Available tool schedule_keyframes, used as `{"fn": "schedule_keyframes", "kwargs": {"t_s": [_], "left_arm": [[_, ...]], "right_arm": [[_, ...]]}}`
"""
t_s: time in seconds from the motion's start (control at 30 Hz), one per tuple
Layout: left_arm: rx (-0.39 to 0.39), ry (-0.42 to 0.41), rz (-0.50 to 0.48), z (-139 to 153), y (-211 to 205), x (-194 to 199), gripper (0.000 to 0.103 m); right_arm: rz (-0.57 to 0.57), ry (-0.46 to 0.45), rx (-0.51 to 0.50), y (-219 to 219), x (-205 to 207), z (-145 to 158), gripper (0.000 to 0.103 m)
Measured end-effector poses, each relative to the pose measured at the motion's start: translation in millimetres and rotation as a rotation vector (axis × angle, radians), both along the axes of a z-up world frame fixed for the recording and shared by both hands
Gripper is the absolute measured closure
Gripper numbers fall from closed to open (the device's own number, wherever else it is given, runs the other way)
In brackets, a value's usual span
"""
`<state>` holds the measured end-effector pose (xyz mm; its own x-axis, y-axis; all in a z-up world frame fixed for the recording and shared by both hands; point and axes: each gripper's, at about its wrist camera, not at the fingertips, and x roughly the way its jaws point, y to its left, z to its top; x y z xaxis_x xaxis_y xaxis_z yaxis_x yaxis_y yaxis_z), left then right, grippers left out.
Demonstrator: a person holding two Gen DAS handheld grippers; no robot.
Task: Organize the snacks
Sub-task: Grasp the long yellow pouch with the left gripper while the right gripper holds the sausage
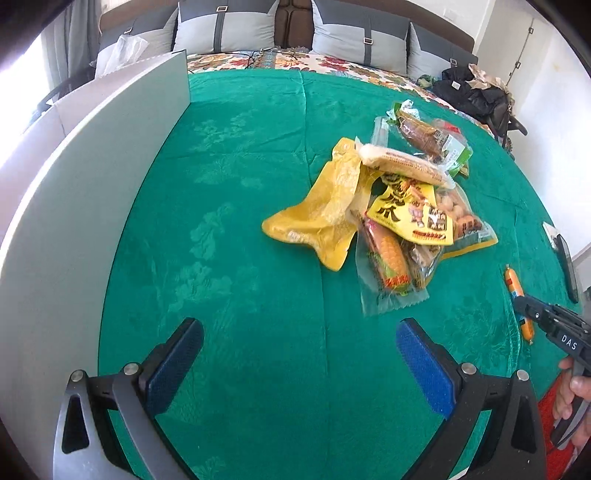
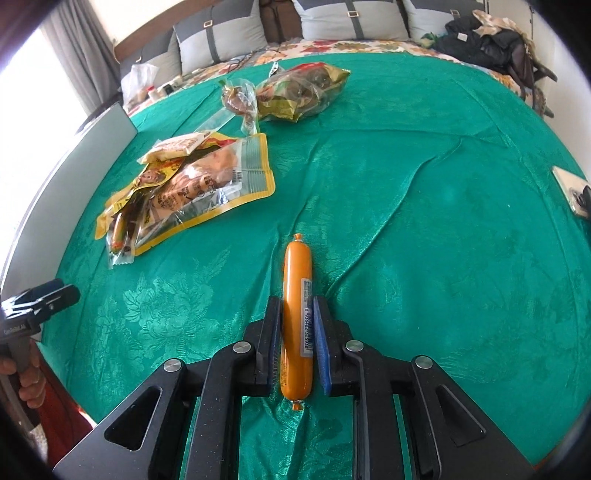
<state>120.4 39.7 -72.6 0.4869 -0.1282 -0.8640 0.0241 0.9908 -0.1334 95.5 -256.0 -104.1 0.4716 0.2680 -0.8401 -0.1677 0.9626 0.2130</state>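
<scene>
An orange sausage stick [image 2: 297, 280] lies on the green cloth, and my right gripper [image 2: 297, 306] is shut on its near half. The sausage [image 1: 514, 284] and right gripper [image 1: 524, 306] also show at the right edge of the left wrist view. A pile of snack packets [image 1: 399, 206] lies mid-table, with a yellow pouch [image 1: 321, 214] at its left; the pile shows in the right wrist view [image 2: 199, 184] too. Two more packets [image 2: 295, 92] lie farther back. My left gripper [image 1: 299, 332] is open and empty above bare cloth, near the pile.
A grey-white board [image 1: 92, 177] stands upright along the left side of the green cloth [image 1: 240, 166]. A phone [image 2: 570, 188] lies at the right edge. Behind are a floral bedspread, pillows [image 1: 225, 29] and dark clothes [image 1: 476, 96].
</scene>
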Motion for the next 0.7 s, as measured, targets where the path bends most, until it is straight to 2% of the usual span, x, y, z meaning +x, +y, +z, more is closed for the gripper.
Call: {"fn": "schedule_keyframes", "kwargs": {"t_s": [0.17,0.3,0.37,0.5,0.57,0.63,0.7], "left_arm": [[0.048,0.017,-0.049,15.3,-15.2,73.5,0.0],[0.072,0.109,-0.04,-7.6,-26.8,125.7,0.0],[0.058,0.126,-0.036,-18.2,-29.5,139.4,0.0],[0.107,0.139,0.067,-28.3,-14.0,149.2,0.001],[0.082,0.15,0.104,-33.4,3.2,143.0,0.002],[0.078,0.131,0.103,-31.8,16.3,130.1,0.008],[0.08,0.128,0.075,-29.1,24.8,115.6,0.019]], "right_arm": [[0.003,0.009,0.023,-4.2,-0.6,-1.5,0.083],[0.007,0.009,0.024,-4.1,-1.4,-2.6,0.083],[0.007,0.009,0.028,-4.4,-1.1,-2.9,0.083],[0.011,0.009,0.036,-6.8,0.9,-4.2,0.083],[0.01,0.012,0.04,-7.3,2.2,-4.5,0.083],[0.009,0.013,0.046,-7.5,3.5,-4.7,0.083],[0.008,0.013,0.05,-7.7,4.4,-5.1,0.083]]}}
